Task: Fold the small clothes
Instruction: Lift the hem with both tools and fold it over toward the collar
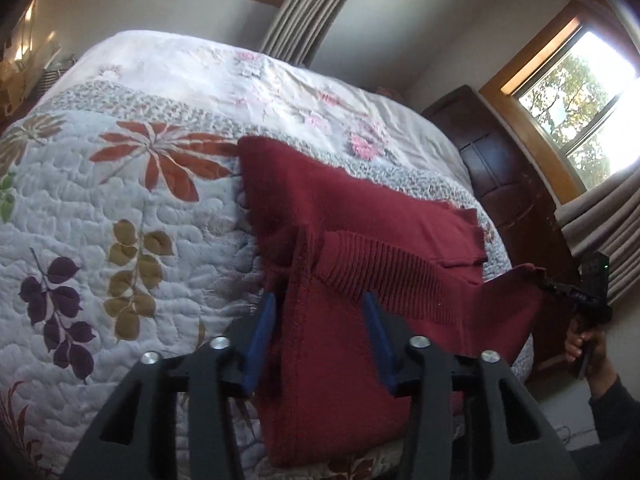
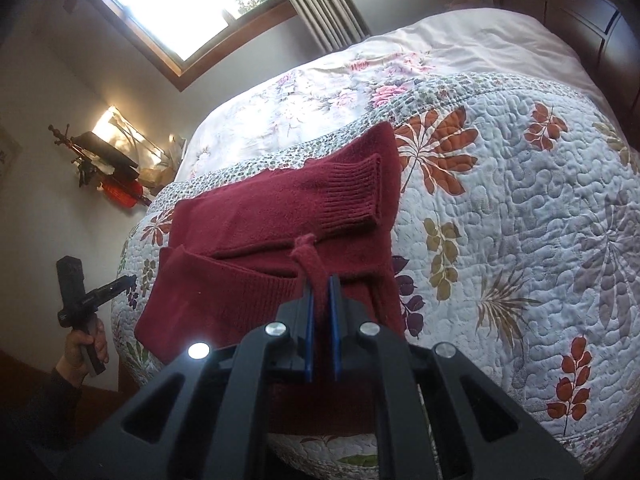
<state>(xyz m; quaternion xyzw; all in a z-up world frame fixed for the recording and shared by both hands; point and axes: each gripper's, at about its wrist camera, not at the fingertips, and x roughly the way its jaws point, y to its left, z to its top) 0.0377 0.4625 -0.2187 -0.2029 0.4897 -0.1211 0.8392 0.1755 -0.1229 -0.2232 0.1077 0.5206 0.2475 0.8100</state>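
My right claw (image 2: 322, 280) pinches the red sweater (image 2: 280, 216) edge just ahead, while my left claw (image 1: 320, 304) gapes wide around its near hem, gripping nothing.

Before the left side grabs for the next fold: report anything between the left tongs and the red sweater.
Nothing visible stands in the way. The left tongs are open, with the maroon sweater directly ahead between their fingers. Only the floral quilt lies under it. The right tongs are pinching a fold of it.

Floral-quilted bed (image 1: 120, 208), dark wooden headboard (image 1: 500, 168), wood-framed sunlit window (image 1: 576, 92), beige curtains (image 1: 304, 8)
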